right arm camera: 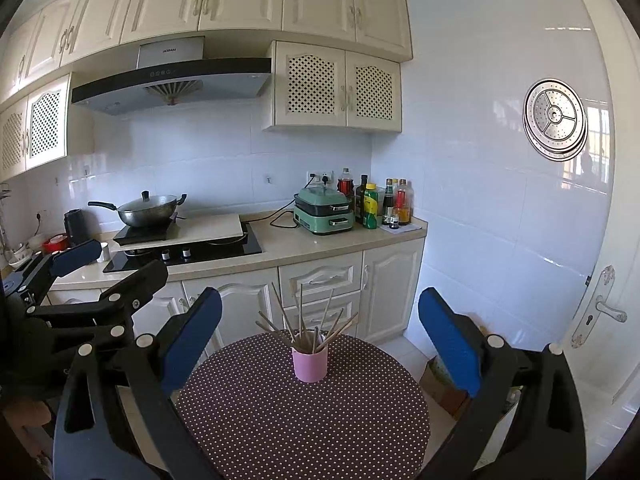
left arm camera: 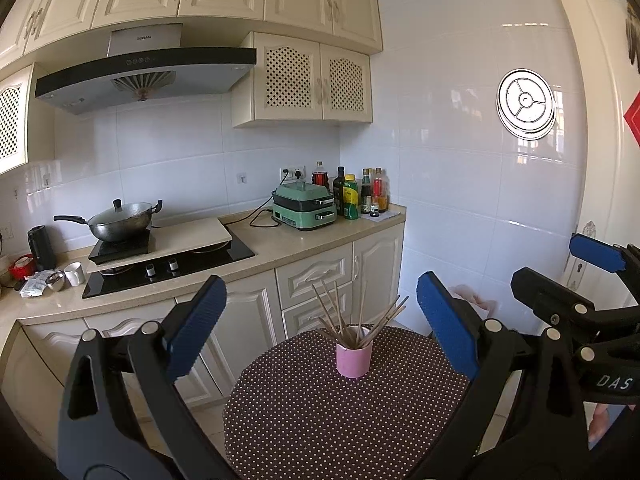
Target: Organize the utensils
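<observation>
A pink cup (left arm camera: 354,358) stands upright on a round table with a dark polka-dot cloth (left arm camera: 320,412). Several wooden chopsticks (left arm camera: 352,316) stand fanned out in the cup. My left gripper (left arm camera: 320,328) is open and empty, held back from the cup and above the table's near side. My right gripper (right arm camera: 320,340) is open and empty too, at about the same distance from the cup (right arm camera: 310,364) and its chopsticks (right arm camera: 308,324). Each gripper shows at the edge of the other's view, the right one (left arm camera: 568,268) and the left one (right arm camera: 108,264).
A kitchen counter (left arm camera: 280,248) runs behind the table, with a stove and wok (left arm camera: 120,222), a green cooker (left arm camera: 306,206), bottles (left arm camera: 360,196) and lower cabinets. A tiled wall and a door (right arm camera: 600,312) stand to the right.
</observation>
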Demonstrator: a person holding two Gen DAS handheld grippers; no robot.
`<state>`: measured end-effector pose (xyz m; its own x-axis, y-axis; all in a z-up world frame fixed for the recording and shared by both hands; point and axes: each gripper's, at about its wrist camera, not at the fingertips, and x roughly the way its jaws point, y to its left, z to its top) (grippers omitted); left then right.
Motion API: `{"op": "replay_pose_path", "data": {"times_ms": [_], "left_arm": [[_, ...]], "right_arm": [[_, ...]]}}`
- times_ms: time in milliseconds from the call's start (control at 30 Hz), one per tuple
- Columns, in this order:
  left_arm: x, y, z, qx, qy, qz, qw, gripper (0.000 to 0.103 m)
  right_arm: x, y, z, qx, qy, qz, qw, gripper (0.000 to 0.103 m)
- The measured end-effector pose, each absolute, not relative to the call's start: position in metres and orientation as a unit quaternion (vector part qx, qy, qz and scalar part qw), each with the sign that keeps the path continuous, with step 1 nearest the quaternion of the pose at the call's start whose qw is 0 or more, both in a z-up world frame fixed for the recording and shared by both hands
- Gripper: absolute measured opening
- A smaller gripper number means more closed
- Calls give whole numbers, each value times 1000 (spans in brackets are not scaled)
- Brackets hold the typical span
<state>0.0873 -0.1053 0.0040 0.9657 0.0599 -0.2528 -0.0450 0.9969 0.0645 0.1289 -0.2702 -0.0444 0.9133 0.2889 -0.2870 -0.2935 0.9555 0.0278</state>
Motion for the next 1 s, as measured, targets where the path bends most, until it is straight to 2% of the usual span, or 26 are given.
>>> {"op": "replay_pose_path", "data": {"times_ms": [1000], "left_arm": [[108, -95, 1, 46, 131, 21, 990, 94]], "right_arm": [[150, -256, -53, -10, 153, 136, 979, 95]]}}
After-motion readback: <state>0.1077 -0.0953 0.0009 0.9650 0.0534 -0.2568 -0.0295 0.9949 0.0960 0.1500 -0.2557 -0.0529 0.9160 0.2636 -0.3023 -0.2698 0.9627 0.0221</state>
